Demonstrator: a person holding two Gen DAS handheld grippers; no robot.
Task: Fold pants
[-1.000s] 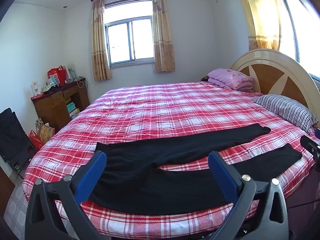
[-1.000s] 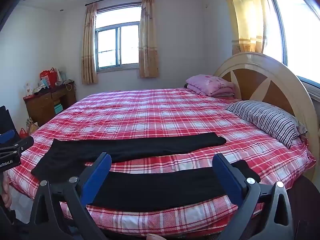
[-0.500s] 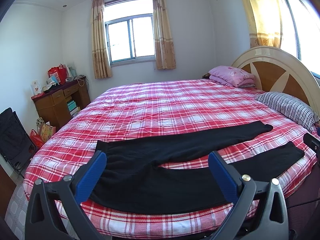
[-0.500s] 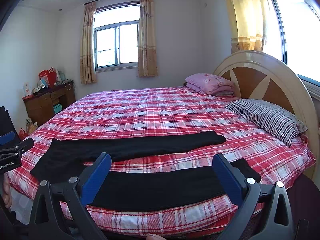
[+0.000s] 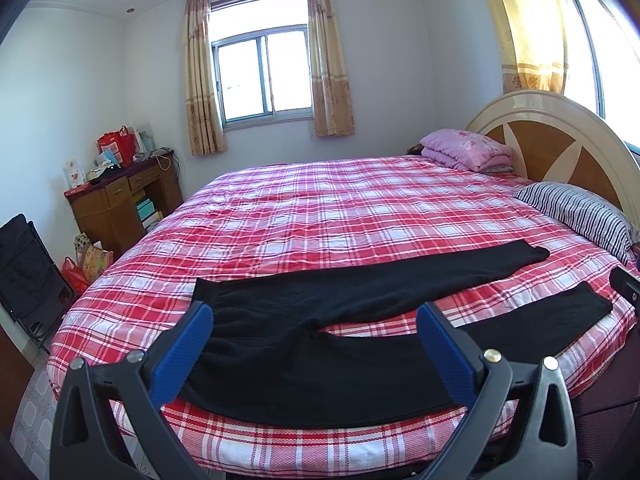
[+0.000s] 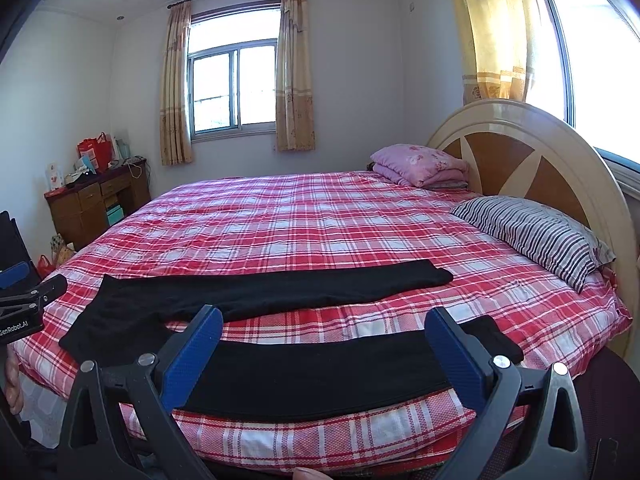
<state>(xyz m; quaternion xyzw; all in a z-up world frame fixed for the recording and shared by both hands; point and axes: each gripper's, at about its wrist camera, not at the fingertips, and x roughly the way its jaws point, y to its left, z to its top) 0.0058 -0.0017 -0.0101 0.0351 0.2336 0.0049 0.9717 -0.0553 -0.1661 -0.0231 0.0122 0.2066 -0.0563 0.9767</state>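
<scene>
Both claws, left gripper [image 5: 312, 336] and right gripper [image 6: 324, 338], gape wide, holding nothing. The black pants [image 5: 320, 360] look soft and limp; best pinched at waistband and cuffs.

The pants [image 5: 320, 344] lie flat on the bed [image 5: 340, 208] along its near edge, waist to the left, legs spread rightward. Two pillows [image 5: 580, 212] sit before the headboard [image 5: 560, 148] at right. A desk [image 5: 116, 200] stands left of the bed.

One legible marking: "GenRobot.AI", white lettering, on the left gripper [image 6: 24, 300] body, right wrist view.
</scene>
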